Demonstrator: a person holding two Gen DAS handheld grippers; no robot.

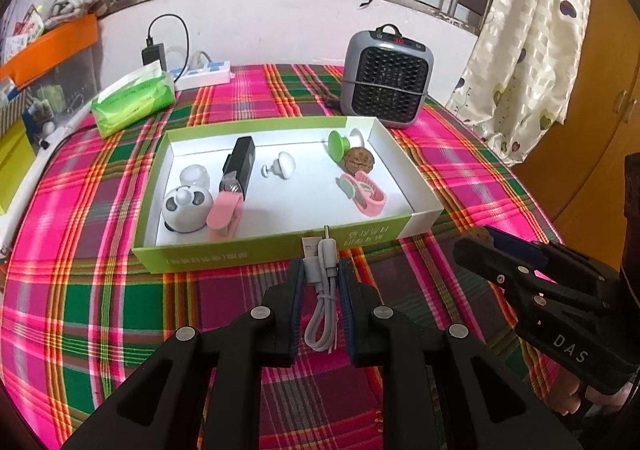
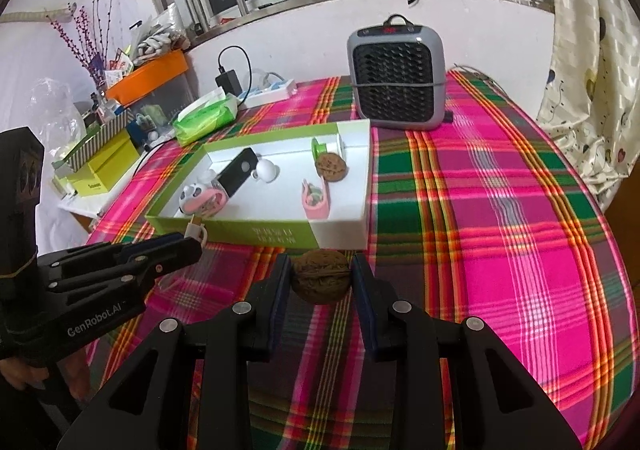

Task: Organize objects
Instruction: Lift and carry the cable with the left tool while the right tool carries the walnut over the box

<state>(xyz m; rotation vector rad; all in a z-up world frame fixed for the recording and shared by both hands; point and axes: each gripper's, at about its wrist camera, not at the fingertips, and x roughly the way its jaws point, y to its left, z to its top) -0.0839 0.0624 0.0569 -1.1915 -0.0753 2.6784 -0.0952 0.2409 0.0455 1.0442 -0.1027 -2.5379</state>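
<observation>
A green-sided box with a white inside (image 1: 276,250) (image 2: 352,154) lies on the plaid cloth. It holds a panda toy (image 1: 186,208), a black device (image 1: 242,166), a white knob (image 1: 282,166), pink clips (image 1: 364,192), a green cap (image 1: 338,144) and a walnut (image 1: 359,161) (image 2: 330,167). My left gripper (image 1: 322,274) is shut on a coiled white USB cable (image 1: 322,290), just in front of the box. It also shows in the right wrist view (image 2: 188,240). My right gripper (image 2: 320,274) is shut on a second walnut (image 2: 320,276), near the box's front right corner; it also shows in the left wrist view (image 1: 480,240).
A grey heater (image 1: 386,78) (image 2: 398,78) stands behind the box. A green tissue pack (image 1: 134,100), a power strip (image 1: 204,74) and stacked boxes (image 2: 104,154) sit at the back left. The curtain (image 1: 528,30) hangs at the right. Plaid cloth (image 2: 500,230) stretches right of the box.
</observation>
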